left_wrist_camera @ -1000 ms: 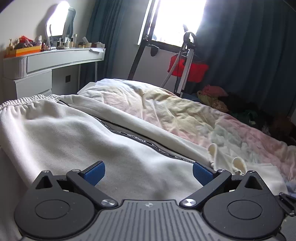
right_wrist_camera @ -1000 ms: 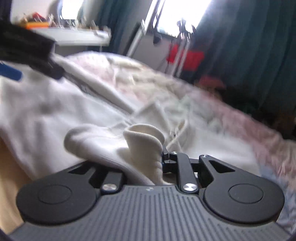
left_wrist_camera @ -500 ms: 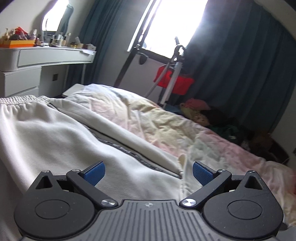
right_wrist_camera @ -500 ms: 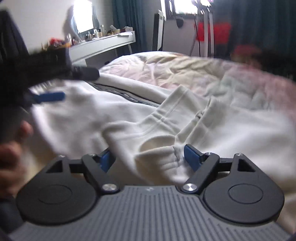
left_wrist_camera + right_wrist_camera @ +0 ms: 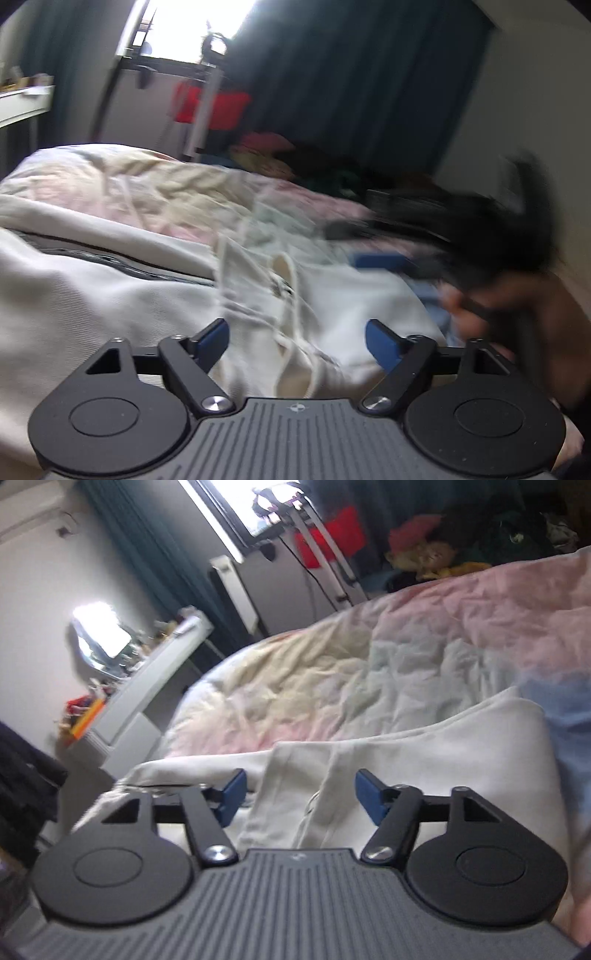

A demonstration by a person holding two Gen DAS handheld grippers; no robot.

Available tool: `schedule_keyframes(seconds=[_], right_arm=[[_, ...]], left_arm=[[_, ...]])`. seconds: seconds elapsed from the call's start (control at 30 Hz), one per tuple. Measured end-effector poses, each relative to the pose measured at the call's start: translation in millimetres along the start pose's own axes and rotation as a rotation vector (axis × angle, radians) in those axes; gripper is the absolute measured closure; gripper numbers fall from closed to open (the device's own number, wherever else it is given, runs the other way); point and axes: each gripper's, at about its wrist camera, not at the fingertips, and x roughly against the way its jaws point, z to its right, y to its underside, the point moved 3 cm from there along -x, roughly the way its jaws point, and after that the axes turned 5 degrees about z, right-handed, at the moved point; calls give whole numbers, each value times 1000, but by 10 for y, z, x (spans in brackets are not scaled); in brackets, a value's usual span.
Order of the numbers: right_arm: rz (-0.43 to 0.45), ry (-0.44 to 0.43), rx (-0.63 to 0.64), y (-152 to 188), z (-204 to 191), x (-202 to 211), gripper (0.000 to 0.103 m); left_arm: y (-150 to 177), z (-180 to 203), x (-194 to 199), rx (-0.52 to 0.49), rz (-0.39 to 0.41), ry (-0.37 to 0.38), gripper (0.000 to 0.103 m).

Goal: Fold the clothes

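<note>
Your left gripper [image 5: 295, 341] and right gripper [image 5: 297, 794] both stood apart over the soft, limp cream garment [image 5: 110, 295]; its thicker hem [image 5: 295, 775] offered the surest hold.

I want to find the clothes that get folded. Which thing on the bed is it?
Look at the big bed with the crumpled pastel quilt. On its near edge, just in front of both open claws, lies a cream-white garment. It is plain and thick, with a dark printed stripe along it, while the quilt under it is pink, yellow and blue.
</note>
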Motion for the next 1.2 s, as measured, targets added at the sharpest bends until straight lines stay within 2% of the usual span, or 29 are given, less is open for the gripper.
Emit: schedule_keyframes(seconds=[0.13, 0.17, 0.23, 0.33, 0.37, 0.4, 0.5, 0.6, 0.63, 0.7, 0.73, 0.83, 0.9, 0.97, 1.03, 1.1, 1.2], right_arm=[[-34, 75, 17, 40, 116, -469, 43], [-46, 85, 7, 64, 161, -522, 44], [-74, 104, -4, 124, 256, -673, 58], [-112, 153, 129, 189, 216, -798, 60], [-111, 161, 177, 200, 177, -804, 67], [-112, 184, 210, 209, 150, -800, 89], [-71, 171, 217, 174, 109, -690, 90], [30, 121, 184, 4, 38, -412, 90], [76, 100, 164, -76, 19, -291, 90], [160, 81, 142, -219, -12, -75, 90], [205, 72, 139, -282, -25, 42, 90], [292, 60, 173, -353, -32, 266, 90], [343, 48, 182, -356, -9, 364, 90], [336, 45, 164, -370, 3, 328, 90], [321, 40, 175, -368, -40, 240, 90], [282, 39, 227, -277, -131, 41, 90], [191, 50, 312, -24, -241, -350, 90]], left_arm=[[114, 84, -137, -50, -32, 85, 34], [146, 92, -202, -60, -50, 88, 37], [200, 80, -329, -65, -85, 89, 40], [261, -1, -493, -36, -125, 90, 42], [275, -28, -519, -21, -129, 97, 42], [288, -54, -545, -6, -133, 104, 42], [307, -117, -604, 31, -138, 124, 41], [284, -151, -617, 46, -125, 129, 42], [279, -153, -620, 47, -121, 125, 46], [261, -139, -588, 40, -90, 113, 61], [242, -127, -559, 36, -66, 108, 80], [136, -65, -430, 38, 2, 135, 91], [60, 10, -305, 34, 41, 169, 92], [25, 60, -191, 68, 51, 190, 93], [61, 88, -72, 122, 41, 176, 94], [114, 11, -33, 167, 26, 135, 94], [234, -180, -118, 230, -62, 27, 94]])
